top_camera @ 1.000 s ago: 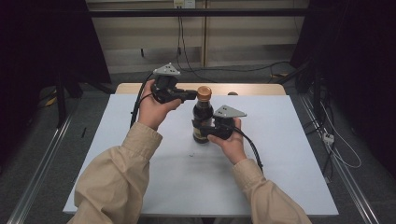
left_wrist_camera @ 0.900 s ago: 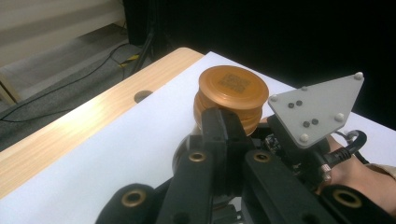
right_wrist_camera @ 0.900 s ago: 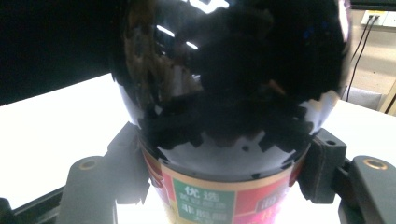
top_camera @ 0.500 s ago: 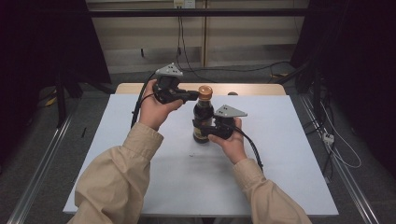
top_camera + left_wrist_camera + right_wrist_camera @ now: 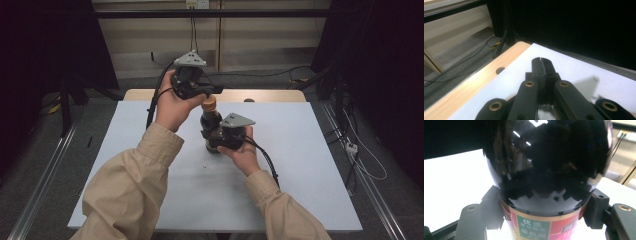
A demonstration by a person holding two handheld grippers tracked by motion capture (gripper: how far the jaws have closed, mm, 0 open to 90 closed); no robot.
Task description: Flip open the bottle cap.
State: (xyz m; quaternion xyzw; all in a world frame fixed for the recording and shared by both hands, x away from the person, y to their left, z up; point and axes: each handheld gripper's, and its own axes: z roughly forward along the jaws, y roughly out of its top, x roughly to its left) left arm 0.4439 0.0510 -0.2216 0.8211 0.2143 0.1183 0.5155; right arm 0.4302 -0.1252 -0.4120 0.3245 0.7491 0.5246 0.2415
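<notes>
A dark glass bottle (image 5: pixel 210 125) with an orange cap (image 5: pixel 209 103) stands upright on the white table (image 5: pixel 300 150). My right gripper (image 5: pixel 212 140) is shut on its body just above the coloured label (image 5: pixel 536 225); in the right gripper view the bottle (image 5: pixel 546 165) sits between the two black jaws of that gripper (image 5: pixel 544 210). My left gripper (image 5: pixel 218 90) is held a little above and behind the cap, apart from it. In the left gripper view its jaws (image 5: pixel 541 61) are pressed together with nothing between them.
A wooden strip (image 5: pixel 474 82) with a round hole (image 5: pixel 500 70) runs along the table's far edge. A tiny speck (image 5: pixel 205 165) lies in front of the bottle. Cables (image 5: pixel 360 160) trail over the floor to the right, beyond the table edge.
My left gripper has risen from cap height to above and behind the cap. The bottle and the right gripper have stayed where they were.
</notes>
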